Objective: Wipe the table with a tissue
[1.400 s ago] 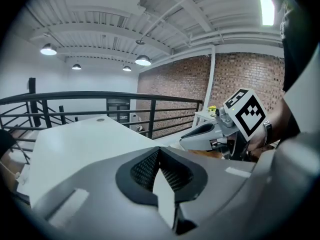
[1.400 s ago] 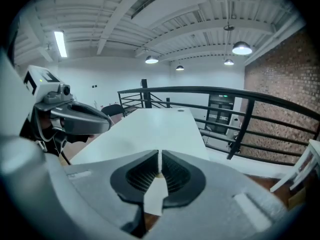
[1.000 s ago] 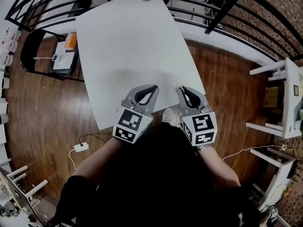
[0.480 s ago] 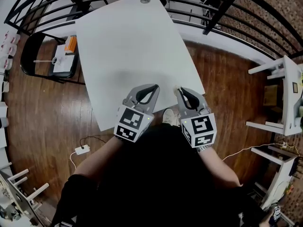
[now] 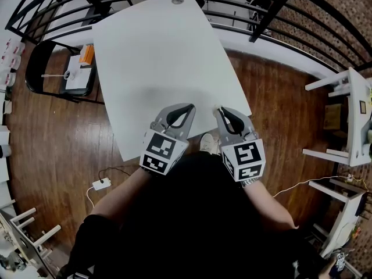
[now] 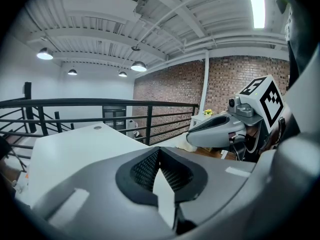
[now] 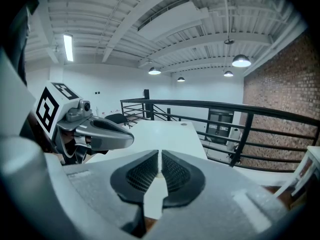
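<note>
Since my right gripper has its jaws drawn in to a thin slit, I take it to be pinching the tissue. In the left gripper view a small crumpled cream wad sits right at its tip, low in the right half of the frame. I cannot tell whether the wad touches the desk or hangs just above it. My left gripper has its tips pressed together on nothing, with only white desk showing below them.

In the head view both sit side by side at the near edge of the desk, lower centre of the frame. The white top stretches away toward the upper left, bare apart from a small round fitting at the far end.

I judge the wipe to be at its start. To do it well I should lay the wad flat on the surface and hold the pinch firm so it does not slip out. Then I should sweep in overlapping passes from the near edge outward, with the empty left gripper held off the path. The wad is small, so pressure should be light and even, or the jaw tips may scrape the top.
</note>
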The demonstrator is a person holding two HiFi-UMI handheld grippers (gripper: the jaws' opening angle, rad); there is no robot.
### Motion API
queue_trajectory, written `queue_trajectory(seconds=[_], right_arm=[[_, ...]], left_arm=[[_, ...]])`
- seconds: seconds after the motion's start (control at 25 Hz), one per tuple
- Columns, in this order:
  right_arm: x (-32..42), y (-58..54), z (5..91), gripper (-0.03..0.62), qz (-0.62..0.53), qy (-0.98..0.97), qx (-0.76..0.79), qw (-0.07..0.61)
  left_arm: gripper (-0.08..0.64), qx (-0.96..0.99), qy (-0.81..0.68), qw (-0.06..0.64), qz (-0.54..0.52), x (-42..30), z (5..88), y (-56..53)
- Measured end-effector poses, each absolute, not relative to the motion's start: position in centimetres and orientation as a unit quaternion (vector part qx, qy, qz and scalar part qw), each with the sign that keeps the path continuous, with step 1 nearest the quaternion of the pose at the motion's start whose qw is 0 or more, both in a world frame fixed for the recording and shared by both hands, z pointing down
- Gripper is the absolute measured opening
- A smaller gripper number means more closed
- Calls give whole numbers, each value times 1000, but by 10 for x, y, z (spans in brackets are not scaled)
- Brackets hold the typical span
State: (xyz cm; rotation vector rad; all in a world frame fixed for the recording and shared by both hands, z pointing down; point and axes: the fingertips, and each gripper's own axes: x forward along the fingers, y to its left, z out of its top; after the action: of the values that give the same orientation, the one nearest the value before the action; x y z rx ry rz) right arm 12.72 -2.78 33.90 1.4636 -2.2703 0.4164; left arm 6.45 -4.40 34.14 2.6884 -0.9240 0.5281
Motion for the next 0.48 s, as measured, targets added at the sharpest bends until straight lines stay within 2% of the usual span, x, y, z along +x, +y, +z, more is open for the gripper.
queue_trajectory(seconds=[0.48], right_arm=[[129, -28, 339, 9, 150, -812, 527, 202]], left_arm=[[12, 922, -320, 125, 181, 63, 341, -45]])
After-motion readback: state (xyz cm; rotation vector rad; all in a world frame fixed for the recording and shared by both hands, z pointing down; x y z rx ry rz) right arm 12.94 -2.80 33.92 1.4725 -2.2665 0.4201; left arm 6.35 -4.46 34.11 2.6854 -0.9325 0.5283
